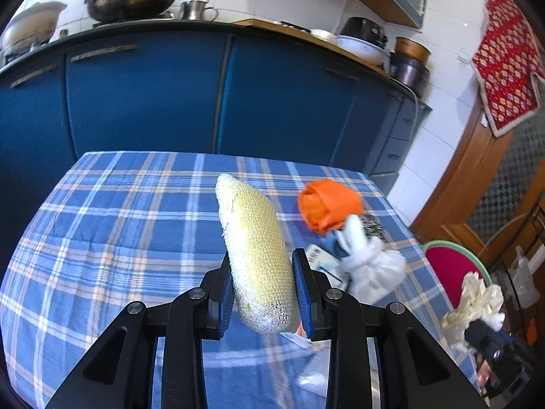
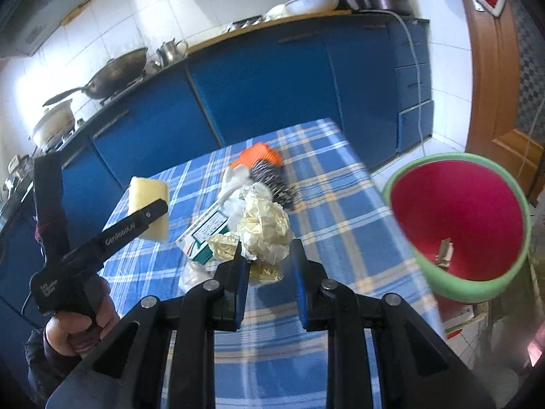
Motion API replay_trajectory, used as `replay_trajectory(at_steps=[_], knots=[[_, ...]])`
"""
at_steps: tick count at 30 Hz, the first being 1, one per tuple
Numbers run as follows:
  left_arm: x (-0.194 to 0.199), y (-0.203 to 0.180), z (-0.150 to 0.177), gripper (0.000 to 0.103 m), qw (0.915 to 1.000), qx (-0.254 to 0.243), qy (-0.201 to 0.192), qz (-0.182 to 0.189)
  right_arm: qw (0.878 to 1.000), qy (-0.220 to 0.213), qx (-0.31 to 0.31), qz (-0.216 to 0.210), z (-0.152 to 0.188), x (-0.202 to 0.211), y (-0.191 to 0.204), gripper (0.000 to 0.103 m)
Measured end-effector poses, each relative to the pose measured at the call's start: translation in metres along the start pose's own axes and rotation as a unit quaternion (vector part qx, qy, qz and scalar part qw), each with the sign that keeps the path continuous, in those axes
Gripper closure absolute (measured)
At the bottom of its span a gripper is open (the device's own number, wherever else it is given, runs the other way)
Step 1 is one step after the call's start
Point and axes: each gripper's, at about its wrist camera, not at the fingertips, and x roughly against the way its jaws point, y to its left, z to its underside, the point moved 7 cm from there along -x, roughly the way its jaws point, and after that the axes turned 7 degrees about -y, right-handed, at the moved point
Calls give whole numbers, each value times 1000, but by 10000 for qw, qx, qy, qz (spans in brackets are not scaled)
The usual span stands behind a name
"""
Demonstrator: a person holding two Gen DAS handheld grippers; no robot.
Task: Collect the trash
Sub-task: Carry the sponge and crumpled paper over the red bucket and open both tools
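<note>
Here, yellow mesh-wrapped sponge (image 1: 255,255), crumpled cream wrapper (image 2: 262,228)

Small object (image 2: 444,252) inside red bin (image 2: 456,218), unidentifiable

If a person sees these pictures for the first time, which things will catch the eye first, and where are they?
First, the yellow sponge clamped in the left tool, raised over the blue checked tablecloth. Next, the crumpled yellowish wrapper gripped by the right tool, with the red bin with a green rim close beside the table's right edge. An orange bag lies further back on the cloth.
</note>
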Motion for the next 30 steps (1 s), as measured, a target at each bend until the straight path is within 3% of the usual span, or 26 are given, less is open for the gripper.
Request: replay_trajectory(at_steps=[15, 30], knots=[[30, -87, -4, 71, 9960, -451, 55, 769, 9968, -466, -520, 383, -14, 42, -64, 77], [16, -185, 18, 71, 9833, -1176, 395, 1335, 9876, -660, -1117, 889, -12, 58, -146, 77]])
